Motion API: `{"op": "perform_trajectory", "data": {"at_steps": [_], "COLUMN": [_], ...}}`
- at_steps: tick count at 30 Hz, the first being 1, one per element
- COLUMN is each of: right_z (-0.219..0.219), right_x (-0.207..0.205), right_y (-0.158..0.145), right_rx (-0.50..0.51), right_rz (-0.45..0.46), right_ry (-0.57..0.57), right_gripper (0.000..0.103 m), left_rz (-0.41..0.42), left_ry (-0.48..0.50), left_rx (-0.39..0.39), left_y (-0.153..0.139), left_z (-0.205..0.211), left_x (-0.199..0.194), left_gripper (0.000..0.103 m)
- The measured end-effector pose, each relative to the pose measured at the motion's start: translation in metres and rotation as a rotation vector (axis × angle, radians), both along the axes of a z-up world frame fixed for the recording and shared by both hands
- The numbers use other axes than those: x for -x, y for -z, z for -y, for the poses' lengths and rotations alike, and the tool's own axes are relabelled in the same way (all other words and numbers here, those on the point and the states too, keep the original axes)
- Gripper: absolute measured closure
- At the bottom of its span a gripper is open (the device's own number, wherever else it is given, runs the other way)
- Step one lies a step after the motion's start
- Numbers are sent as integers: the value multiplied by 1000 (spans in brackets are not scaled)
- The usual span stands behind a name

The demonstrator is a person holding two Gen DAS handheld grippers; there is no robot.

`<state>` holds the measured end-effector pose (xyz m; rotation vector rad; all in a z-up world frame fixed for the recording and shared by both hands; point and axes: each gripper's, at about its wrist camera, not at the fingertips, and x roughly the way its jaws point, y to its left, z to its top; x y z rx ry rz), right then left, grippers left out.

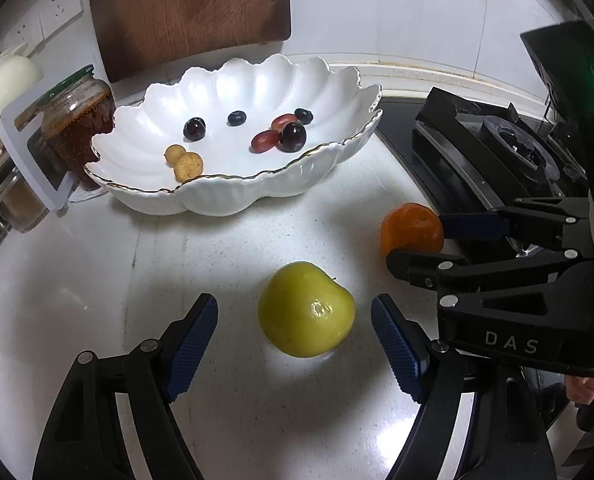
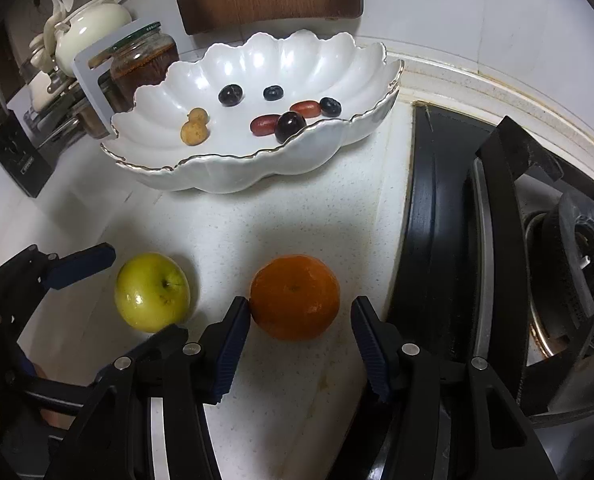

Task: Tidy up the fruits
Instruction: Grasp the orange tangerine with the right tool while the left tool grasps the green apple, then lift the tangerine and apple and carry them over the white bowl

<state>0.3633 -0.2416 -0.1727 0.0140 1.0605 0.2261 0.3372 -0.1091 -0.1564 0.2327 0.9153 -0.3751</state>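
Here, low in each frame, the left gripper (image 1: 295,340) stands wide around the apple (image 1: 307,309) and the right gripper (image 2: 299,346) flanks the orange (image 2: 295,297) ungripped on the tabletop (image 1: 225,248); both look firm, smooth, roll-prone, best gripped across the middle.

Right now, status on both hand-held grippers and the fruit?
Left hand-held gripper open, straddling apple. Right hand-held gripper open around orange. Both fruits on counter, bowl path unobstructed.
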Motion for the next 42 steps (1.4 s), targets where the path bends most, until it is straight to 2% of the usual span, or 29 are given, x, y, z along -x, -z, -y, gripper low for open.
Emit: {"op": "perform_trajectory", "data": {"at_steps": [3,6,16,23,42], "right_z": [0,-2,-1,1,-2], "right_x": [1,2,8,18,59], "right_y": [1,0,-1,-7,-66], "right_rx": [-12,-5,-18,-21,-20], "right_rz": [2,8,19,37,205], "right_ry": [-6,-9,15,26,29], "right_gripper": [56,57,59,59,59], "left_rz": [-3,-22,-39,-18,107], "left_ry": [10,25,2,-39,-110], "left_rx": [2,8,55,68,132], "left_y": [2,5,4,-8,-65], "left_z": [1,2,-6,-14,-36], "left_x": [-1,-1,1,9,37], "left_gripper": [39,54,54,54,54]}}
